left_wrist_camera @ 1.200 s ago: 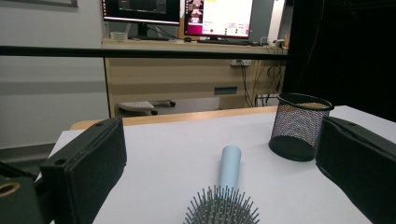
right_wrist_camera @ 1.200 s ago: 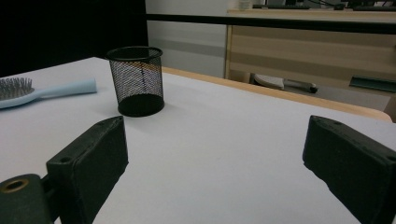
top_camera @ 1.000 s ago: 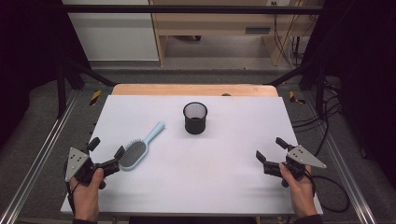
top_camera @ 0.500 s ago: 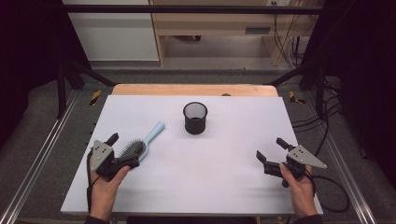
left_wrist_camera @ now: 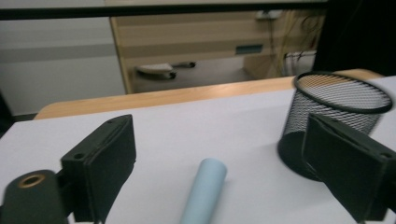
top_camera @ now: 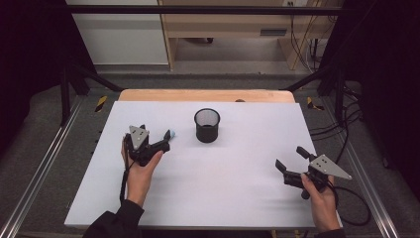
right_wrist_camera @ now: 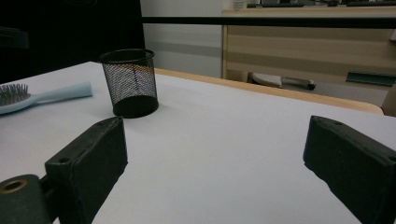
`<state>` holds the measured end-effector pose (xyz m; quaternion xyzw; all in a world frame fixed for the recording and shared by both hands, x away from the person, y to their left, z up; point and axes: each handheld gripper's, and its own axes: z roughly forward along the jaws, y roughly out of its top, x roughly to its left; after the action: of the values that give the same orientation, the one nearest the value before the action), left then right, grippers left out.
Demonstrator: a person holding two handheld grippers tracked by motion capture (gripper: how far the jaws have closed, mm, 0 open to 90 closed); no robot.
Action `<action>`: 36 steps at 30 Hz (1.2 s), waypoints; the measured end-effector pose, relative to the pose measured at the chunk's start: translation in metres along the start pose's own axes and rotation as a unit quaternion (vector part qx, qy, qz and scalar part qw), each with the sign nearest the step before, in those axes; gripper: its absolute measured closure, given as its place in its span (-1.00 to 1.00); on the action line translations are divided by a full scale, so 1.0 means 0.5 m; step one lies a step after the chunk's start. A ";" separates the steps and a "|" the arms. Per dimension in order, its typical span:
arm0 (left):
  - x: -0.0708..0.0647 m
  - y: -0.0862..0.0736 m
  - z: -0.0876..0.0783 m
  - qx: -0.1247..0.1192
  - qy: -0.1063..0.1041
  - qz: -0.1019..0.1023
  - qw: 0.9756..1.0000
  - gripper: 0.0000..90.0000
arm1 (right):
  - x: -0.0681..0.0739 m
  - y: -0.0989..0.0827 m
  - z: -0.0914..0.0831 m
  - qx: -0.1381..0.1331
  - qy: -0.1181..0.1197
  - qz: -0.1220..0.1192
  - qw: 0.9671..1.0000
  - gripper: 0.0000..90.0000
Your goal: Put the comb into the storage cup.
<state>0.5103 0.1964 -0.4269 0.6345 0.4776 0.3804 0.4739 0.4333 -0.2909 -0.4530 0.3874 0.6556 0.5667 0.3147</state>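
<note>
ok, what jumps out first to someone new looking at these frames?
The left hand-held gripper, jaws wide and just closing in a little, straddles the pale blue hairbrush handle without gripping it. A black mesh cup stands mid-table just right of it. The right hand-held gripper sits open near the table's right edge.
</note>
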 end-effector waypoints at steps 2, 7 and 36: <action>-0.003 -0.001 0.006 0.004 0.000 0.000 1.000 -0.67 | 0.001 0.000 0.002 0.001 0.001 0.000 1.000 -0.86; -0.006 -0.007 0.042 0.035 0.005 -0.017 0.999 -0.49 | 0.001 -0.001 -0.001 0.001 -0.001 -0.002 1.000 -0.86; 0.007 0.000 0.142 0.185 0.013 -0.034 0.982 1.00 | -0.001 -0.001 -0.006 -0.002 0.004 0.005 1.000 -0.85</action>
<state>0.5776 0.1830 -0.4452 0.6896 0.5669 0.2777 0.3548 0.4311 -0.2928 -0.4529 0.3881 0.6537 0.5710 0.3099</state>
